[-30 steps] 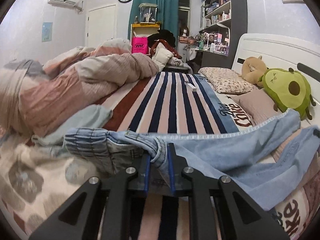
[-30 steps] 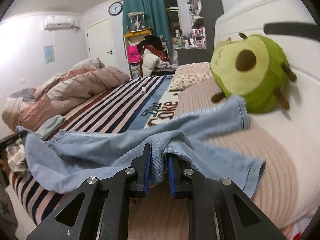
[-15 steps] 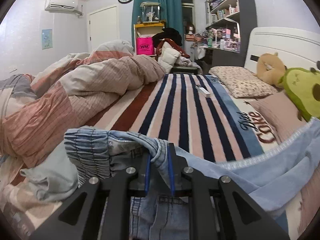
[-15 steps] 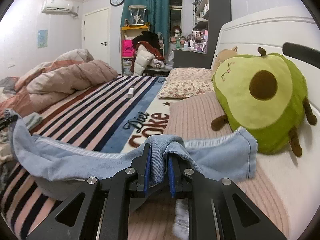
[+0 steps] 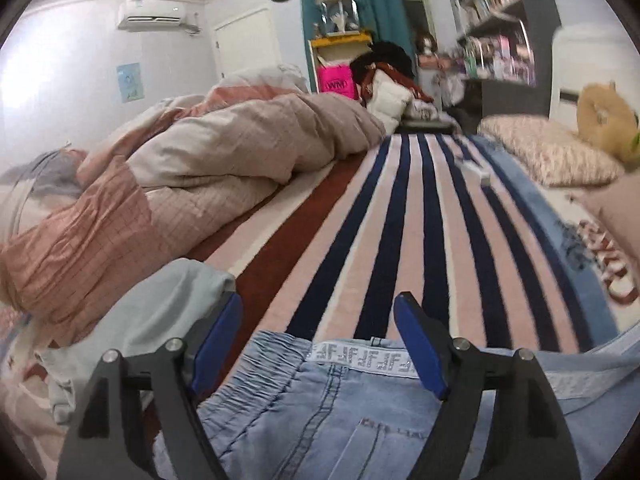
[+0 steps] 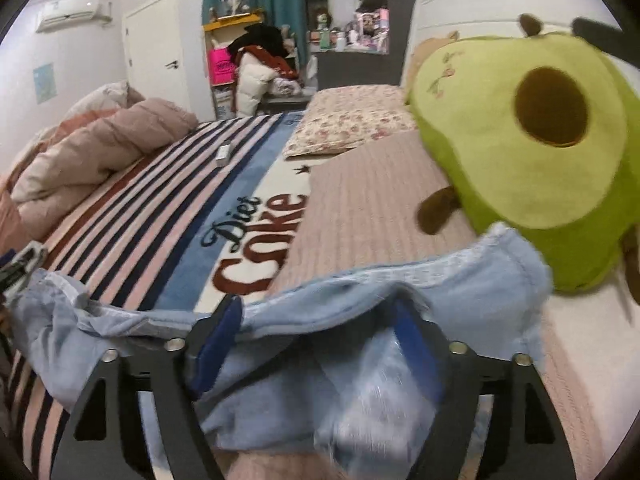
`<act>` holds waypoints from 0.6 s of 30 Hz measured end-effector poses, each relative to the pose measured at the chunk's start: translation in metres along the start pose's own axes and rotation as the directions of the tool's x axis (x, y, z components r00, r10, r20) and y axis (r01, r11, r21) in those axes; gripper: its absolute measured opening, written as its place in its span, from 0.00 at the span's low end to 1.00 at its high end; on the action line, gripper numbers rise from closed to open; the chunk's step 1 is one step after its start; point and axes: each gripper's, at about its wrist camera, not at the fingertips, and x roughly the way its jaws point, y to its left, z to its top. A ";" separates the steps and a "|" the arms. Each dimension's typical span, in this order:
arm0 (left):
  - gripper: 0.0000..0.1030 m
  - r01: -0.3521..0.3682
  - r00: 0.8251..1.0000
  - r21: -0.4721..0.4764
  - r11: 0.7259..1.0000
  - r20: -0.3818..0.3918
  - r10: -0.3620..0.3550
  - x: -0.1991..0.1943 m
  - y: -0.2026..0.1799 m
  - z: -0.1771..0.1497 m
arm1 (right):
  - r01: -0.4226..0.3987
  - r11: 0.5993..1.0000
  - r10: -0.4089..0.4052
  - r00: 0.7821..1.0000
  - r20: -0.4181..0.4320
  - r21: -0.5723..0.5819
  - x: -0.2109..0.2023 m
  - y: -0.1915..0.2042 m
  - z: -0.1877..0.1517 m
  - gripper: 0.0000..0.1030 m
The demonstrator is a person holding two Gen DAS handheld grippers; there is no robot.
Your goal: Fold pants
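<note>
Light blue denim pants (image 5: 320,404) lie on the striped bed blanket (image 5: 400,220). Their elastic waistband lies flat between the fingers of my left gripper (image 5: 318,320), which is open just above it. In the right wrist view the leg end of the pants (image 6: 360,340) lies bunched on the pink ribbed cover, its hem near the avocado plush (image 6: 520,140). My right gripper (image 6: 316,320) is open, with the cloth lying loose between and over its fingers.
A bunched pink and beige duvet (image 5: 192,184) fills the left of the bed. A pale grey-green garment (image 5: 160,312) lies beside the left gripper. A floral pillow (image 6: 352,120), a tan plush (image 5: 604,116) and the white headboard (image 6: 480,20) stand at the right.
Both grippers have opened and let go of the pants. The waistband and leg end have dropped onto the bed and now lie flat under the fingers.
</note>
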 end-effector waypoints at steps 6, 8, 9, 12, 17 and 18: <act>0.78 0.188 0.982 0.020 0.982 -0.018 -0.187 -0.029 -0.001 -0.018 | 0.083 0.995 -0.082 0.996 0.025 -0.063 -0.051 0.000 -0.019 0.88; 0.78 0.218 0.975 0.018 0.976 -0.034 -0.218 -0.031 -0.005 -0.022 | 0.098 0.993 -0.100 0.995 -0.021 -0.071 -0.055 -0.002 -0.028 0.88; 0.78 0.233 0.972 0.021 0.972 -0.039 -0.232 -0.031 -0.006 -0.023 | 0.107 0.991 -0.110 0.993 -0.036 -0.075 -0.055 -0.002 -0.033 0.88; 0.78 0.231 0.973 0.029 0.972 -0.034 -0.230 -0.033 -0.011 -0.026 | 0.079 0.991 -0.086 0.995 -0.058 -0.110 -0.046 -0.001 -0.046 0.88; 0.78 0.257 0.966 0.016 0.966 -0.041 -0.256 -0.030 -0.011 -0.029 | 0.027 0.976 -0.054 0.991 -0.120 -0.218 -0.019 0.022 -0.062 0.88; 0.78 0.256 0.966 0.018 0.967 -0.038 -0.255 -0.030 -0.011 -0.029 | 0.074 0.964 -0.108 0.987 -0.121 -0.257 -0.013 0.027 -0.063 0.88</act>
